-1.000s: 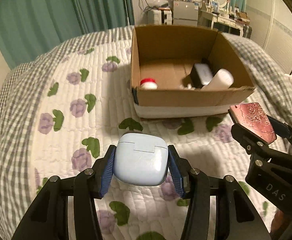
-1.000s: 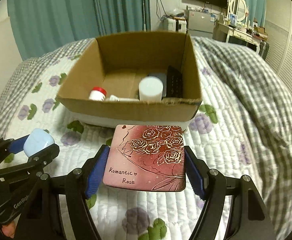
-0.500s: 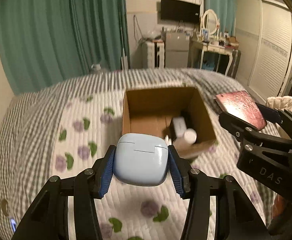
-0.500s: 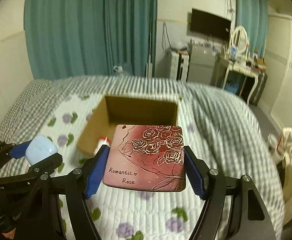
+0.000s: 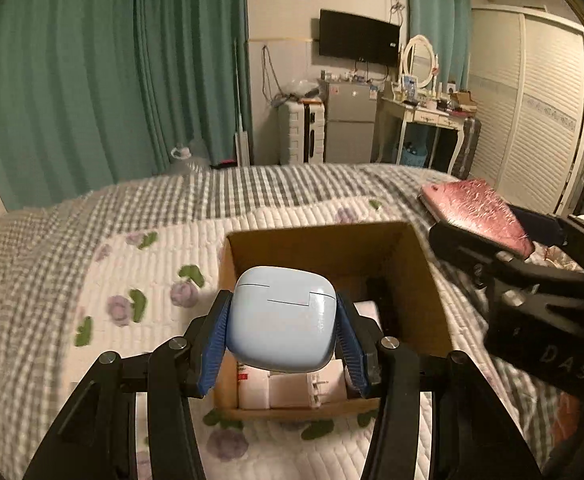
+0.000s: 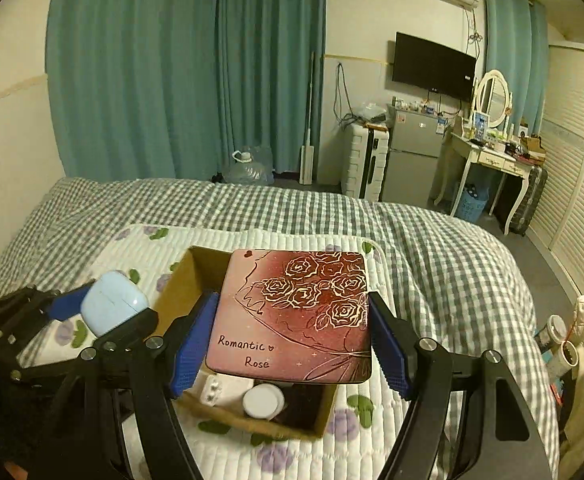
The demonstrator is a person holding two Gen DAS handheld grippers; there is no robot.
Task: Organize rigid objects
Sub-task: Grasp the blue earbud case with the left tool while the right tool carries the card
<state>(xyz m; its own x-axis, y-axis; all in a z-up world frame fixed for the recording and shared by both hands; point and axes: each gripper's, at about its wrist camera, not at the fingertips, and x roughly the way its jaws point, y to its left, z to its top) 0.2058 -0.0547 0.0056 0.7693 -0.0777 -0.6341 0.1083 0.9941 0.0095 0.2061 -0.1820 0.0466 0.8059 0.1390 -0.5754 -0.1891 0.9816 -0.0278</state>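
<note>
**Both grippers loaded above the open box**

The pale blue earbud case (image 5: 282, 320) sits in the lower centre of the left wrist view, clamped between the blue pads of the left gripper (image 5: 283, 330), one pad pressed against each side. Its lid seam faces the camera. In the right wrist view the same case (image 6: 112, 303) appears at the lower left, held in the air over the bedspread just beside the box's left wall.

The pink tin (image 6: 293, 316), printed with gold roses and the words "Romantic Rose", fills the centre of the right wrist view. The right gripper (image 6: 292, 344) is closed on it, its blue pads tight against the tin's left and right edges, and the tin lies nearly flat. From the left wrist view the tin (image 5: 475, 210) shows at the right edge of the frame, edge-on.

Below both held things stands the open cardboard box (image 5: 323, 244) on the quilted floral bedspread (image 5: 140, 272). Inside it, at the bottom of the right wrist view, a white round-capped bottle (image 6: 263, 400) lies next to a white plug-like item (image 6: 216, 390) and something dark that is too shadowed to identify.

Beyond the bed, teal curtains (image 6: 180, 68) cover the upper left of the frame, and a wall-mounted television (image 6: 433, 66) hangs at the upper right above a small grey fridge (image 6: 411, 156) and a white dressing table (image 6: 487, 156).
</note>
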